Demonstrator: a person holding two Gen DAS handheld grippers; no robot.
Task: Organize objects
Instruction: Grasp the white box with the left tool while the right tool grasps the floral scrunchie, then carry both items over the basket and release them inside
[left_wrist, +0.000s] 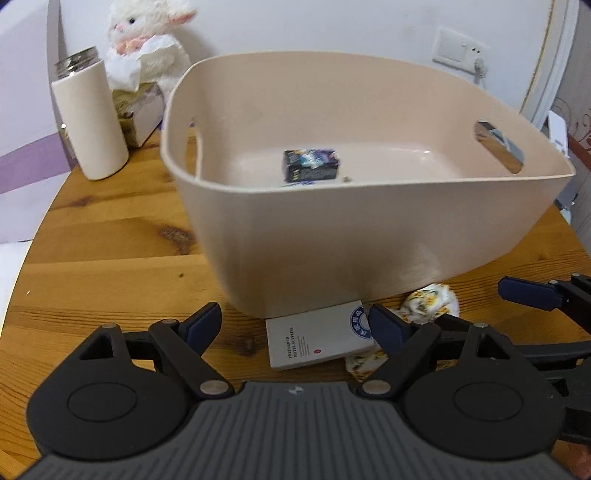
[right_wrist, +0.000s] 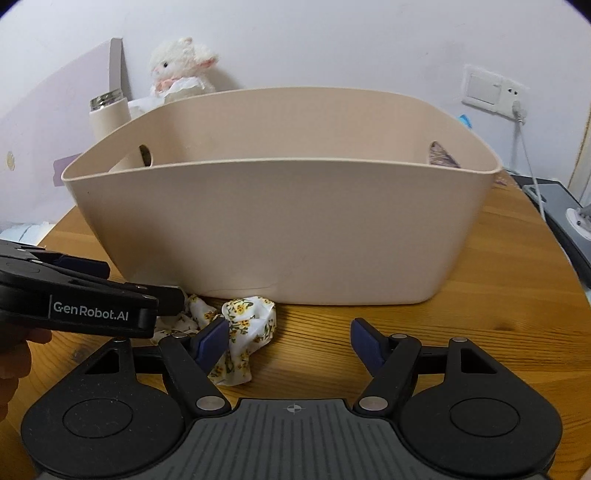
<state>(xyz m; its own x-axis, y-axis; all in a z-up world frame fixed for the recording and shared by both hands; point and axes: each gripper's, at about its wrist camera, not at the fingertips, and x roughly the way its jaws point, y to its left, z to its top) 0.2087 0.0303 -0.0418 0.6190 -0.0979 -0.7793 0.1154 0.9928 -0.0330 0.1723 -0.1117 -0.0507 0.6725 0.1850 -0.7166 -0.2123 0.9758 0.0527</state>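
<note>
Gaping wide, left gripper (left_wrist: 293, 325) over card (left_wrist: 319, 339); right gripper (right_wrist: 290, 338) apart, perhaps brushing cloth (right_wrist: 245, 325).

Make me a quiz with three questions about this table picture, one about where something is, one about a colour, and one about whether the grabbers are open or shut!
1. Where is the small dark box?
A. inside the beige tub
B. on the bottle
C. under the lamb toy

2. What colour is the flower pattern on the crumpled cloth?
A. red
B. yellow
C. blue

3. How is the left gripper?
A. shut on the cloth
B. shut on the card
C. open, holding nothing

Answers: 1 A, the box lies on the tub's floor. 2 B, yellow flowers show on white cloth. 3 C, its fingers stand wide apart above the white card.
</note>
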